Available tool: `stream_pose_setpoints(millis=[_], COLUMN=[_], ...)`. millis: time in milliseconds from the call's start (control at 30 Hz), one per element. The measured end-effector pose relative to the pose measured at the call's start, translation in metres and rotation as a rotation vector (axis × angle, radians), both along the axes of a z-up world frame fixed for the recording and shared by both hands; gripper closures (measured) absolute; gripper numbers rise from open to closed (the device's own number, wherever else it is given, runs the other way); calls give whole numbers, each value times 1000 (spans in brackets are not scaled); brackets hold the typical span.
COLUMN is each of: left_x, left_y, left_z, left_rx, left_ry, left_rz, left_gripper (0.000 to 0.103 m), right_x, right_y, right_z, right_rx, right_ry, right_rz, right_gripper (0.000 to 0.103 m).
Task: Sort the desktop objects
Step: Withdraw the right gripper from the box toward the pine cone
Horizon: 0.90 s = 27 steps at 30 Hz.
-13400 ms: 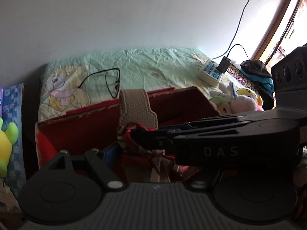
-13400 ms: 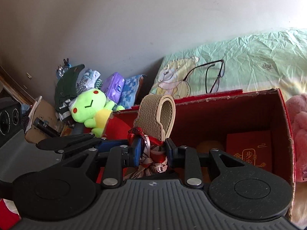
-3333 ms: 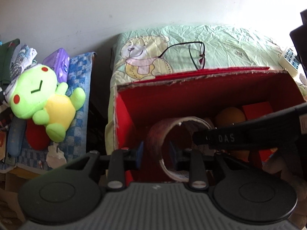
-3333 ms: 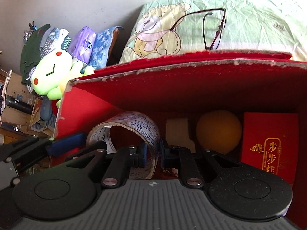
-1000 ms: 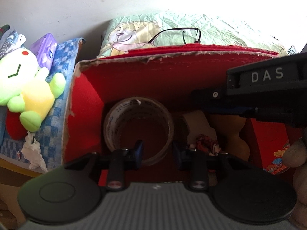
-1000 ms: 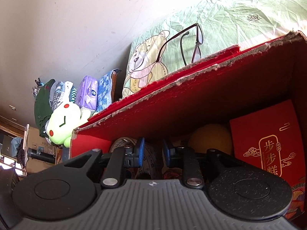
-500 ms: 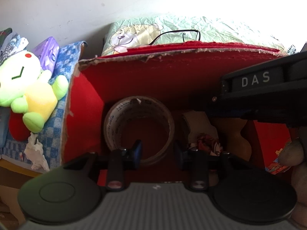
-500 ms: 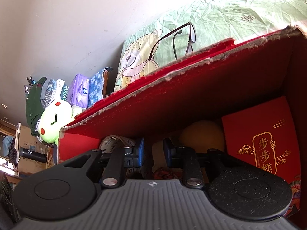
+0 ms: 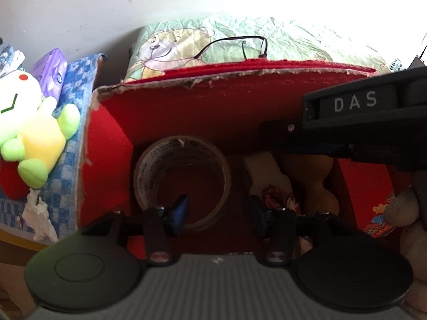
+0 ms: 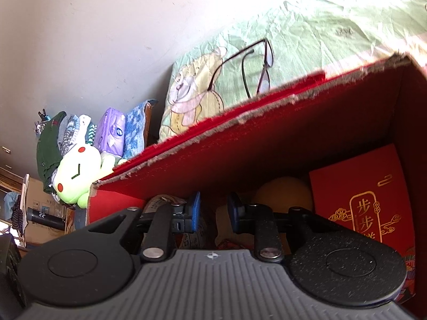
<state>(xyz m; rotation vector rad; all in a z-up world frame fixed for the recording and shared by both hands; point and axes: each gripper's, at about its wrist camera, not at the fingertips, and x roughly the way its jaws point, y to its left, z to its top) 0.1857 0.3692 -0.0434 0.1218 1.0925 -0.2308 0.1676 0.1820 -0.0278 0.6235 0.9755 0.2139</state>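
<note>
With the tape roll (image 9: 182,178) lying flat in the left end of the red box (image 9: 106,144), the left claw (image 9: 218,209), jaws just parted and off it, should lift straight up clear of the rim, while the right claw (image 10: 213,213) stands slightly apart, empty.

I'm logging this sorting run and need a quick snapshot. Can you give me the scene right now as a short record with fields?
container: red box, open top
in box: tape roll lying flat at left; orange ball; red envelope at right
left claw: just been opening; one finger over the roll's hole, not pressing on the tape
right claw: narrow gap, over the box, nothing seen gripped
behind box: glasses on green cloth
beside box: green plush
</note>
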Motion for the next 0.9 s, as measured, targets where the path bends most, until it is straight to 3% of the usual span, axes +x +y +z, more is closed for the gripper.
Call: stream_pose_setpoints(millis=[200,300,400,467,733,833,900], left_x=[-3,-9,-22,-31,-84,-110,-130], left_y=[4,4,-2,-1,4,9,13], left_z=[3,10,21,32,73,85,92], left_rx=[-43,-71,-44,-68,-85,-89,-98], left_ry=[-27,-75,-147,-168,-286,-342,-368], left_rz=[-28,-50,-54,-50,-10,19,39], left_gripper=[44,36,37,36,33,22,1], right_x=[-14,-29,-52,-69,-127,-144,-156], right_y=[5,2,-8,-14,-33,-36,-39], right_z=[22,35,51,61,82,82,81], right_rx=[-65,-94,-134,-173,-217,-184,-159], right_ry=[-92,-143,-215,-268,-386,-389,-383], right_rz=[19,26,1,-19,-32,18,60], right_gripper=[77,77,77,77,66,66,66])
